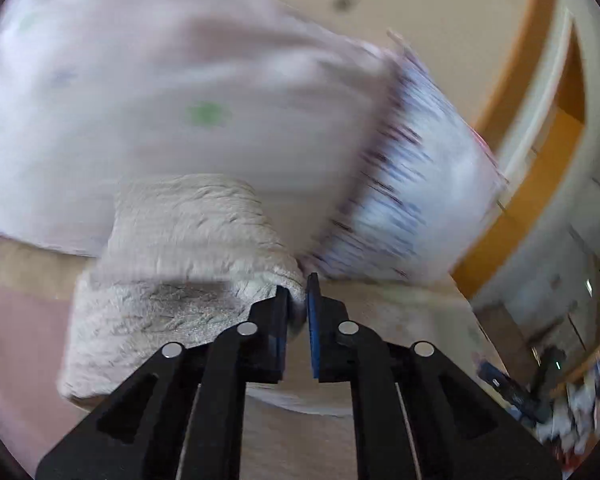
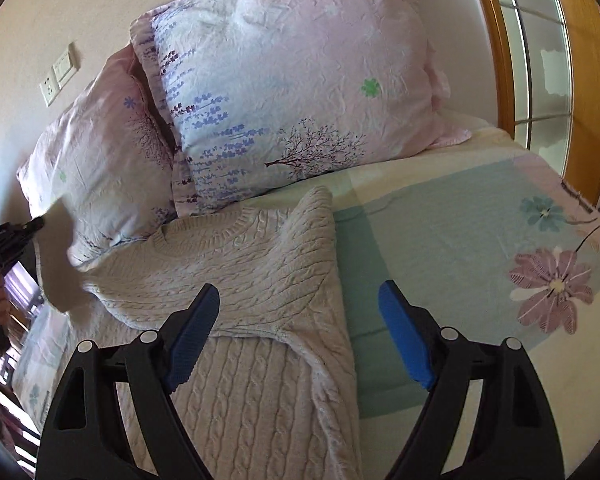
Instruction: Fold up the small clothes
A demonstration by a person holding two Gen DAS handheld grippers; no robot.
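Observation:
A cream cable-knit sweater (image 2: 252,280) lies on the bed, its right sleeve folded across the body. My right gripper (image 2: 298,336) is open and empty, just above the sweater's right edge. In the left wrist view my left gripper (image 1: 298,292) is shut on a bunched part of the sweater (image 1: 188,240) and holds it lifted; the view is blurred by motion. The left gripper also shows at the far left of the right wrist view (image 2: 24,228), with a blurred strip of sweater hanging from it.
Two pink floral pillows (image 2: 292,80) (image 2: 100,168) lean against the wall at the head of the bed. The floral bed sheet (image 2: 460,232) spreads to the right. A wooden-framed wardrobe door (image 2: 540,60) stands beyond the bed. Wall sockets (image 2: 58,74) sit upper left.

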